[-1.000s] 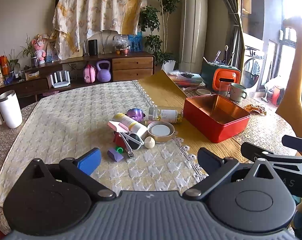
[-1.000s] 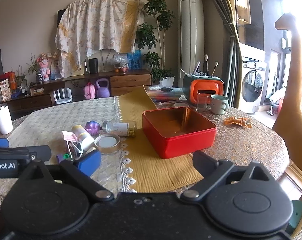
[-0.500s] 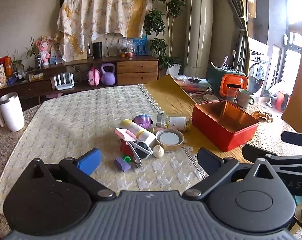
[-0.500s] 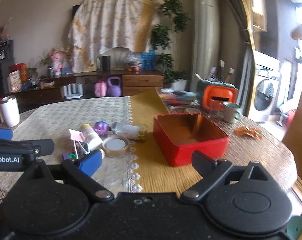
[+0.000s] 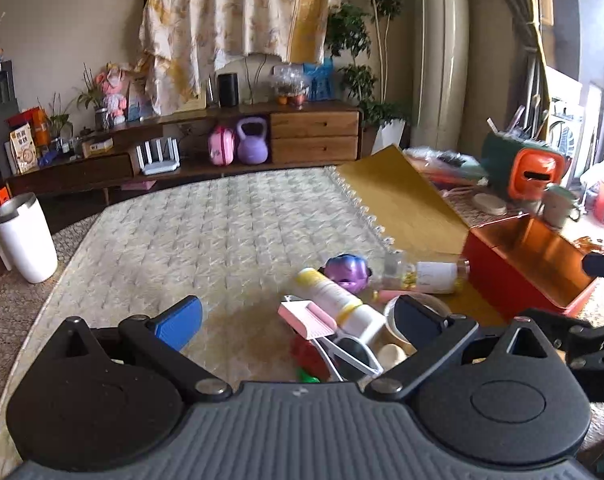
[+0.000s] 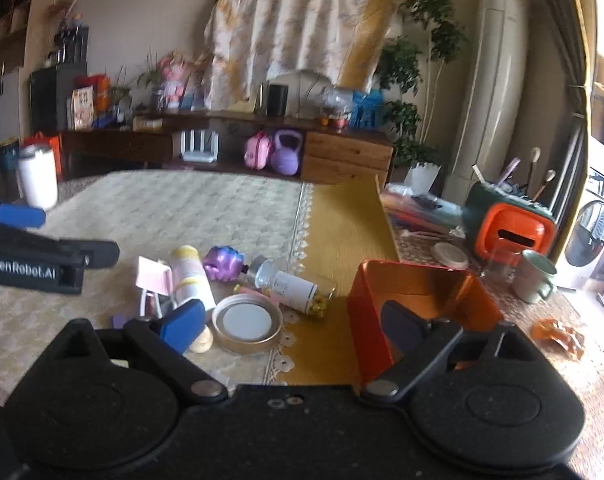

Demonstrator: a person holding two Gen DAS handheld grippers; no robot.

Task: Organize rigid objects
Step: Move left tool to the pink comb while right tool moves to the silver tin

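Note:
A pile of small objects lies on the cream tablecloth: a white and yellow tube [image 5: 338, 300] [image 6: 190, 276], a purple toy [image 5: 348, 272] [image 6: 223, 263], a clear pill bottle [image 5: 426, 276] [image 6: 294, 286], a pink dustpan [image 5: 308, 320] [image 6: 153, 278], white sunglasses [image 5: 352, 354], a round gold-rimmed lid [image 6: 247, 322] and a cream egg [image 5: 392, 354]. An open red tin box [image 5: 530, 264] [image 6: 418, 300] stands to their right. My left gripper [image 5: 298, 320] is open, just above the pile. My right gripper [image 6: 292, 322] is open, above the lid and the box's near corner.
A white tumbler [image 5: 24, 236] [image 6: 38, 180] stands at the table's far left. A yellow mat [image 5: 398, 200] lies under the box. An orange and green holder [image 6: 506, 224], a green mug [image 6: 536, 276] and a glass sit at the far right. A wooden sideboard [image 5: 314, 136] is behind.
Both grippers have moved forward and lower toward the pile. The objects and the red box now look larger and closer. Both stay open.

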